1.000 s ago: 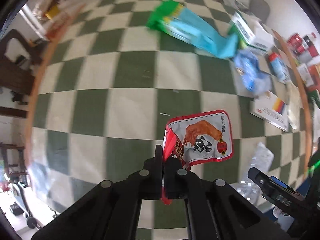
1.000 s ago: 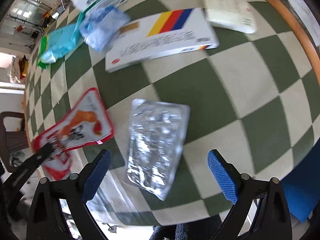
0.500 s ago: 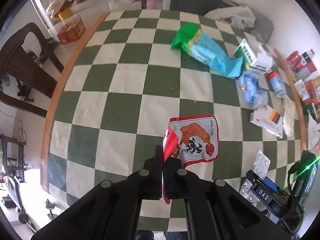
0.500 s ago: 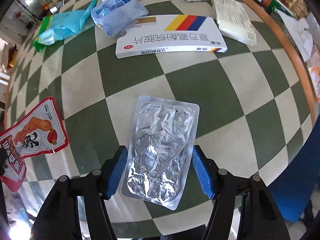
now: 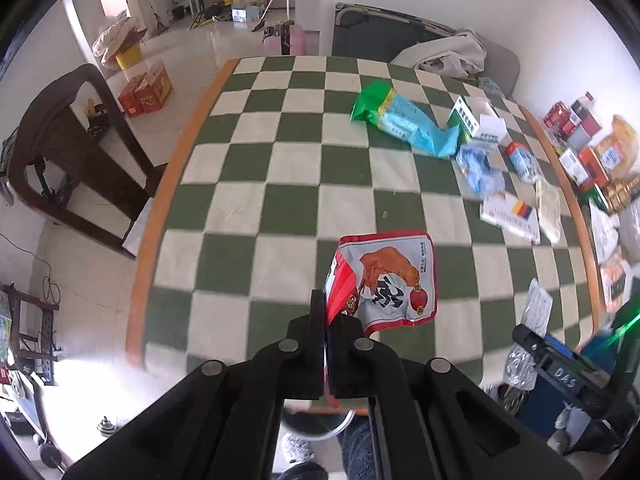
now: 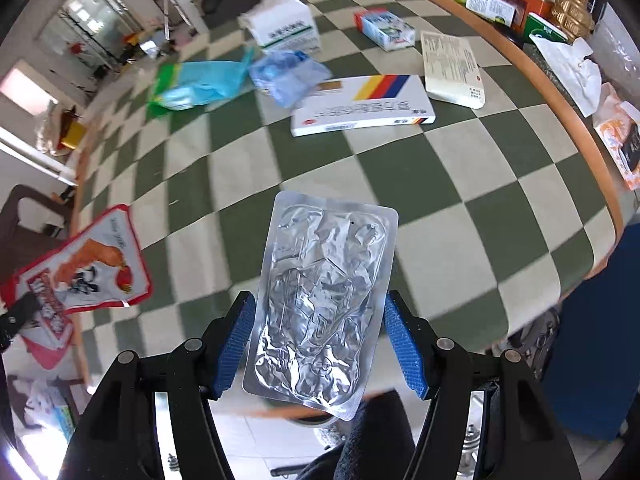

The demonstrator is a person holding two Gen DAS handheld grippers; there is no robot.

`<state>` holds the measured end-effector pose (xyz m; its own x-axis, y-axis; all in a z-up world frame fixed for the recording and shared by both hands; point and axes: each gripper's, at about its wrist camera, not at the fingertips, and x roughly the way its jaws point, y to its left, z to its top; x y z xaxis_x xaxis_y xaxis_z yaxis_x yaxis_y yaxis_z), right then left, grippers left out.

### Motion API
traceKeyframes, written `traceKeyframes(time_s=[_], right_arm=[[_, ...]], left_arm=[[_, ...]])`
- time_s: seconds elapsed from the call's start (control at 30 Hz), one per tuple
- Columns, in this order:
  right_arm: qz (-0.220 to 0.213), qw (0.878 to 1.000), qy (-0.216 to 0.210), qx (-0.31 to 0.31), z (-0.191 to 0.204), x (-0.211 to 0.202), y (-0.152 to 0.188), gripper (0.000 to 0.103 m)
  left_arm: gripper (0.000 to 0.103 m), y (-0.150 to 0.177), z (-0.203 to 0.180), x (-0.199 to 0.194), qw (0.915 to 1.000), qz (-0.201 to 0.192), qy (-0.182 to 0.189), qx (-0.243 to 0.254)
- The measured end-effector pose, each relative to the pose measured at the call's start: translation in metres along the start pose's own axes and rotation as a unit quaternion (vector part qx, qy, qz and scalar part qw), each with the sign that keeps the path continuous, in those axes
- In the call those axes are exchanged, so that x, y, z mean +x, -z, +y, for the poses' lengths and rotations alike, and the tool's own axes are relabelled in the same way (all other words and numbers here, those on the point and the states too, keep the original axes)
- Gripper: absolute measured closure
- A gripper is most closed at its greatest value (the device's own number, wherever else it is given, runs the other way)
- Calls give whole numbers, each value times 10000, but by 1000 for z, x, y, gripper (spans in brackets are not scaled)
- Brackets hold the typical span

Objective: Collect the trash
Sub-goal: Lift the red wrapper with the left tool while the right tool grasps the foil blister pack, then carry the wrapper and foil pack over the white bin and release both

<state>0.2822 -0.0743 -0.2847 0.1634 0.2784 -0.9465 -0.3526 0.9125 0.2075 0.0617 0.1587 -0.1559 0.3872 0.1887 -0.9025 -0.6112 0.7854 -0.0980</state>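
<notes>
I carry trash off table | left gripper clamps snack pouch | right gripper pinches foil blister | next: find bin

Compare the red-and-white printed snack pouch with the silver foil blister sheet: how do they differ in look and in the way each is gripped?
The red-and-white printed snack pouch is colourful, with an orange food picture; the silver foil blister sheet is plain, crinkled metal foil. The left gripper pinches the pouch at one corner, fingers nearly together; the right gripper spans the sheet's width, blue pads wide apart. Both are flat, empty packaging, held off the checked tablecloth.
</notes>
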Motion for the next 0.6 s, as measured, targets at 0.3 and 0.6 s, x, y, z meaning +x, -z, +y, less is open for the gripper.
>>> traceKeyframes(time_s=[0.3, 0.6], right_arm=[[-91, 9993, -257, -249, 28, -53, 109, 36], [557, 9982, 44, -217, 11, -11, 216, 36]], left_arm=[[103, 108, 40, -20, 9990, 320, 225, 200], [103, 194, 60, 54, 9890, 1418, 390, 128]])
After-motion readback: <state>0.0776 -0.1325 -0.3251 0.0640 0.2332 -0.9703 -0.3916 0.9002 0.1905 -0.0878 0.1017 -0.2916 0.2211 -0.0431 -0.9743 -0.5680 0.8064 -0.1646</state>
